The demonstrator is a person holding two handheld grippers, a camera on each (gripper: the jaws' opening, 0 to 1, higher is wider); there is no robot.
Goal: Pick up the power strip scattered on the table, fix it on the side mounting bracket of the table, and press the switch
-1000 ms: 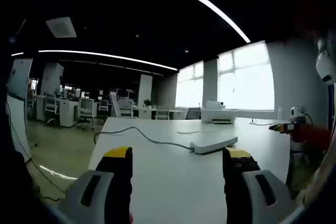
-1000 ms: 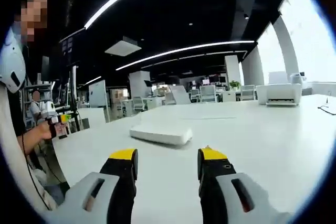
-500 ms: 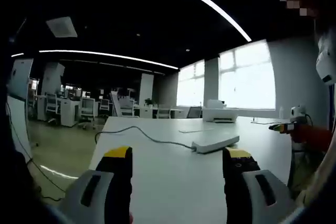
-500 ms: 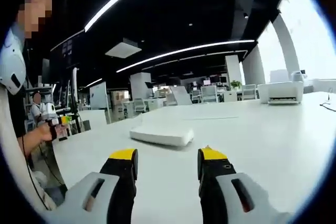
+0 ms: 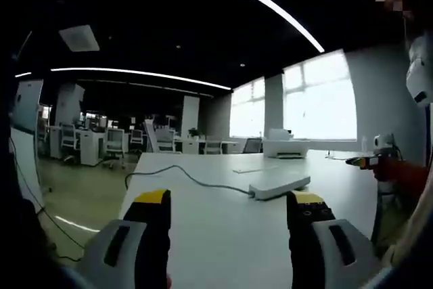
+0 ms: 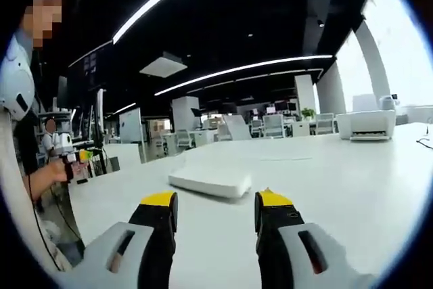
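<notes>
Two grippers, both just hanging low over a big white table (image 5: 223, 235) with nothing between their jaws. In the left gripper view, the left gripper (image 5: 230, 208) has its yellow-tipped jaws spread wide apart, empty, with bare tabletop showing between them. The white power strip (image 5: 279, 185) lies flat on the table ahead of it, a bit toward the right jaw but clearly apart from it, and its dark cord (image 5: 177, 175) snakes off to the left across the table toward the far edge. Further back there's a white printer (image 5: 284, 147) sitting by the bright windows, and off at the right edge a person's hand (image 5: 396, 172) in a red-orange sleeve holds some small device with a yellow tip. In the right gripper view, the right gripper (image 6: 215, 209) also has its jaws parted, not as wide, holding nothing. The same power strip (image 6: 210, 184) sits just ahead of the jaw tips, roughly centred between them, flat on the table (image 6: 338, 187), not touched. The printer (image 6: 366, 125) shows at the far right, and at the left a person's hand (image 6: 64, 166) grips a small gadget beside the table edge. Office desks and chairs fill the dim background under long ceiling light strips.
</notes>
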